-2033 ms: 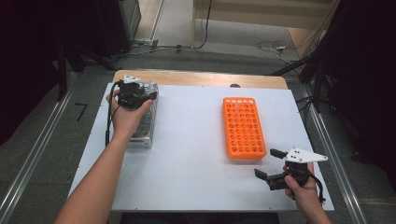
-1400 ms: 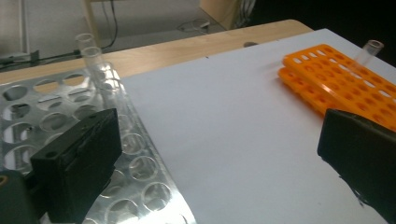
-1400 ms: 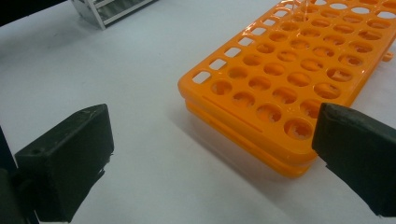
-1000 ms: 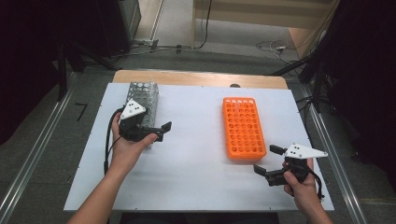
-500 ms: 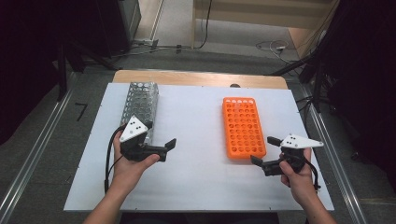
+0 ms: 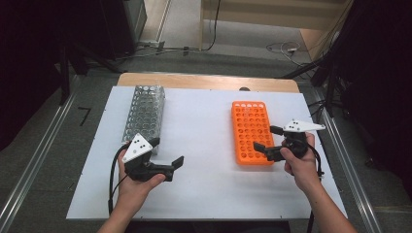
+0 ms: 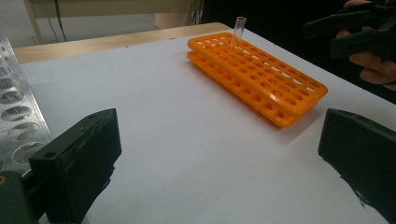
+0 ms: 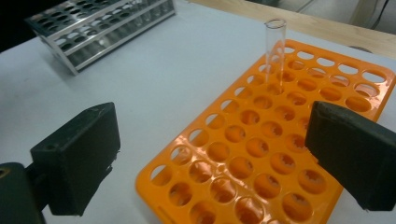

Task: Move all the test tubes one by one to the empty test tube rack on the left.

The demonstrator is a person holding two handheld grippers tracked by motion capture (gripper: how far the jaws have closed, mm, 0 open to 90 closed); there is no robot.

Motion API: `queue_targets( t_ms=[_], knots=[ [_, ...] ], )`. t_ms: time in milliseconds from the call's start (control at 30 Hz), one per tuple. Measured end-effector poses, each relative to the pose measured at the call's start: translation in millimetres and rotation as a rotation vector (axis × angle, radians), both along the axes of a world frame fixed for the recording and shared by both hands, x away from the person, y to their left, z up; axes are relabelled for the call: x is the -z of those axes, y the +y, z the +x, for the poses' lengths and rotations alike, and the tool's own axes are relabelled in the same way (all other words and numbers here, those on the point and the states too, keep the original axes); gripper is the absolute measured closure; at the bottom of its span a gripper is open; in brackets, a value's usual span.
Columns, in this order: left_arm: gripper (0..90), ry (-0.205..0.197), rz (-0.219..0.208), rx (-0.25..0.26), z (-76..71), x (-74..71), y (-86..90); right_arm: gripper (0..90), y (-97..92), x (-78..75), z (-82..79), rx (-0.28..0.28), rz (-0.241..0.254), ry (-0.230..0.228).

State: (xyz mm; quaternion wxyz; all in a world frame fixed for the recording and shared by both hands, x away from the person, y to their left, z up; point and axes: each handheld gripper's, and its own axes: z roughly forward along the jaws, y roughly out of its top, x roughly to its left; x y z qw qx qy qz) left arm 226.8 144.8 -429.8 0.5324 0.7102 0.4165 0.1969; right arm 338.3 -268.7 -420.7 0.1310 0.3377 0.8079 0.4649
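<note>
An orange tube rack [image 6: 251, 131] lies flat on the right half of the white board. One clear glass tube [image 8: 274, 51] stands upright in a hole towards the rack's far end, also seen as the tube [image 7: 239, 31]. A perforated metal rack [image 6: 144, 112] lies at the left. My left gripper [image 6: 167, 151] is open and empty, just below the metal rack's near end, facing the orange rack [image 7: 257, 77]. My right gripper [image 6: 266, 138] is open and empty, its jaws over the orange rack's near right corner [image 8: 261, 158]. The right gripper [image 7: 359, 28] also shows far off.
The white board [image 6: 209, 189] covers the table, with a wooden strip [image 6: 204, 81] along its far edge. Metal rails run along the floor on both sides. Cables lie on the floor beyond the table. The metal rack [image 8: 98, 28] sits far left.
My left gripper came off the metal rack and drew back towards the near edge, turning to the right. My right gripper moved up and left over the orange rack's near corner.
</note>
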Motion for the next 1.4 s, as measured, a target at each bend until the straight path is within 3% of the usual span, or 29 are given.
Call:
queue_targets(
  t_ms=[100,200,333,500,667,867,1167,1400],
  knots=[
    [0.0,0.004,-0.004,0.000,-0.8,1.2,0.8,5.5,3.4,2.9,13.2,0.009,0.000,0.028],
    [0.0,0.002,-0.003,0.000,-1.5,1.3,0.6,14.4,8.2,6.4,24.7,0.060,-0.023,0.051],
    [0.0,0.003,0.002,-0.001,-1.4,1.9,0.5,26.4,15.5,8.8,36.7,0.085,-0.034,0.057],
    [0.0,0.002,0.008,0.001,-2.2,2.0,-1.5,41.7,24.8,14.7,54.0,0.107,-0.089,0.077],
    [0.0,0.001,0.004,0.004,-2.6,1.6,-2.2,51.8,28.3,20.6,70.6,0.141,-0.113,0.093],
    [0.0,0.003,0.002,0.001,-1.9,1.9,-1.0,56.8,34.5,27.1,84.1,0.140,-0.142,0.117],
    [0.0,0.004,0.003,0.002,-2.3,2.2,-1.4,65.7,46.3,28.1,93.3,0.106,-0.185,0.102],
    [0.0,0.001,-0.001,0.003,-2.5,1.9,-1.5,72.1,49.0,30.4,94.7,0.132,-0.212,0.087]
  ],
)
